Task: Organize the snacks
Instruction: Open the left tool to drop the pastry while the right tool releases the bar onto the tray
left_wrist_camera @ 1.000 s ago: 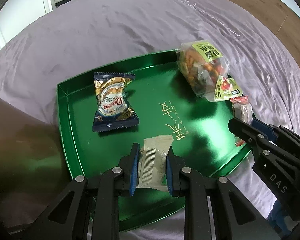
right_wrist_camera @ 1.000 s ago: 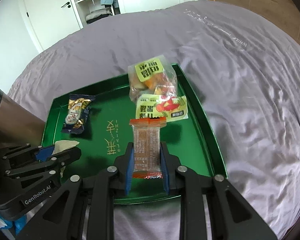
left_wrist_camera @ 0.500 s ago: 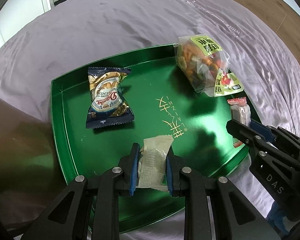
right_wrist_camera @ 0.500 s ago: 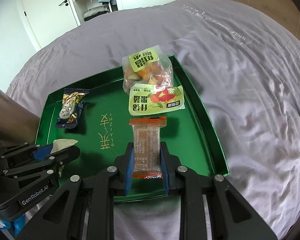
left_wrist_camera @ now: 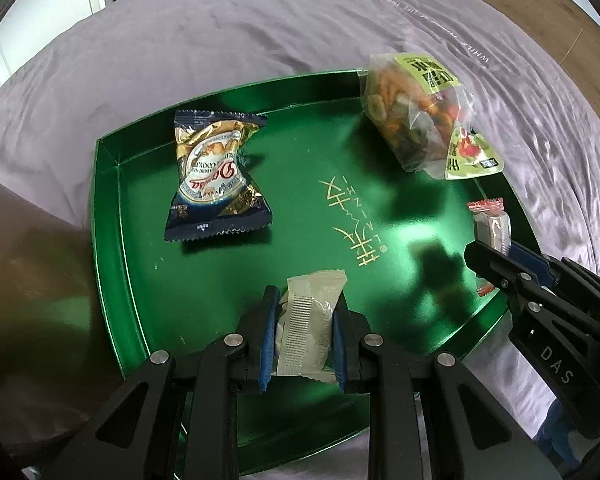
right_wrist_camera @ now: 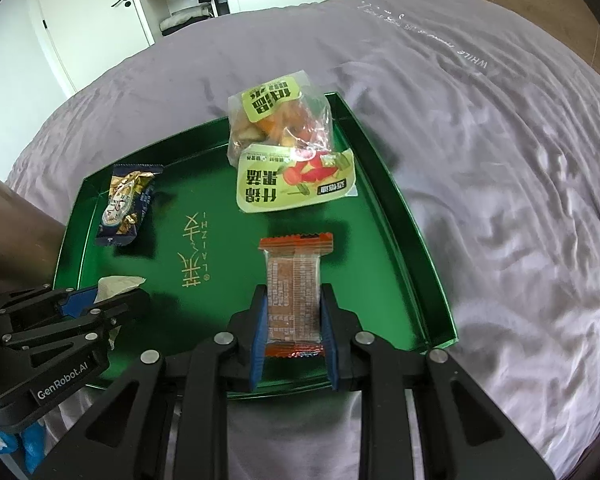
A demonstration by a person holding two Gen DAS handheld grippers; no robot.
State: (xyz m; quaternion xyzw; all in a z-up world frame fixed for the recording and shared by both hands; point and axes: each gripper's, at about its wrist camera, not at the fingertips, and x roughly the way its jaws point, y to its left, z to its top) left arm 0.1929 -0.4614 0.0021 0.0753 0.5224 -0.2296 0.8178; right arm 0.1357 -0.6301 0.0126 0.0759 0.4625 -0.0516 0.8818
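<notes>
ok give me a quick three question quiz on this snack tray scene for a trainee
1. True or false: the left gripper is shut on a beige packet.
2. Which snack does the right gripper hold between its fingers?
A. the blue and gold cookie packet
B. the orange-edged bar
C. the clear bag of mixed fruit chips
3. Fill in: all the loose snacks lie inside the green ____, which sits on a purple bedsheet.

Key:
1. True
2. B
3. tray
</notes>
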